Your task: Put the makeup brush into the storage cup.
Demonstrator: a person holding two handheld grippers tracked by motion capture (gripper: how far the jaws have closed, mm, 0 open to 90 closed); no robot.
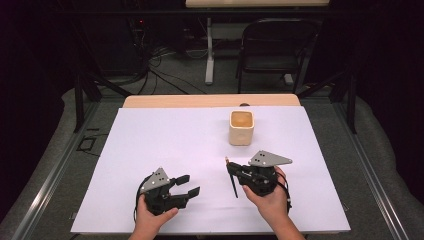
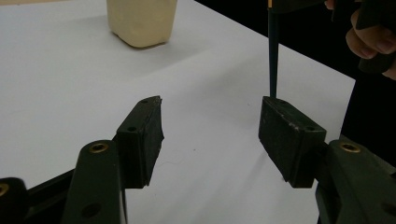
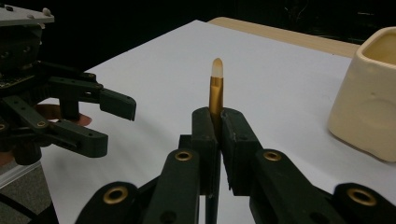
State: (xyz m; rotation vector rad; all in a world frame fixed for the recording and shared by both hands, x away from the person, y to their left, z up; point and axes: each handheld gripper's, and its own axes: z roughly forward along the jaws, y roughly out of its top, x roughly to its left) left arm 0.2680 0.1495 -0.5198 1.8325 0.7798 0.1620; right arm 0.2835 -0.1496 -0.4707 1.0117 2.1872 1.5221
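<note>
- High view shows the right tool (image 1: pixel 235 169) clamped on a slim brush (image 1: pixel 232 181), near the right half of the counter (image 1: pixel 150 135) and well short of its far edge.
- Right gripper view gives the reason for that hold: the two black jaws are pressed together on the gold ferrule of the brush (image 3: pixel 215 95), so the pale bristle tip stands free beyond the jaws while the dark handle hangs out behind them. Held that way the tip can, I judge, be steered into a container.
- That container is the cream cup (image 1: pixel 241 127), upright and open-topped, standing toward the far edge of the counter, beyond the right tool and apart from it; it looks like the likely goal for the brush.
- Left tool (image 1: pixel 188 184) sits near the near edge, left of centre, its jaws apart with nothing between them.
- Left gripper view shows the dark handle (image 2: pixel 273 51) just beyond the tip of one open jaw, not touching a pad as far as I can tell; the left tool seems set either to steady the handle or to take it over.
- Poses: the right hand (image 1: pixel 267 197) grips its tool from behind, jaws pointing left across the counter; the left hand (image 1: pixel 152 212) holds its tool low, jaws pointing right toward the brush handle.
</note>
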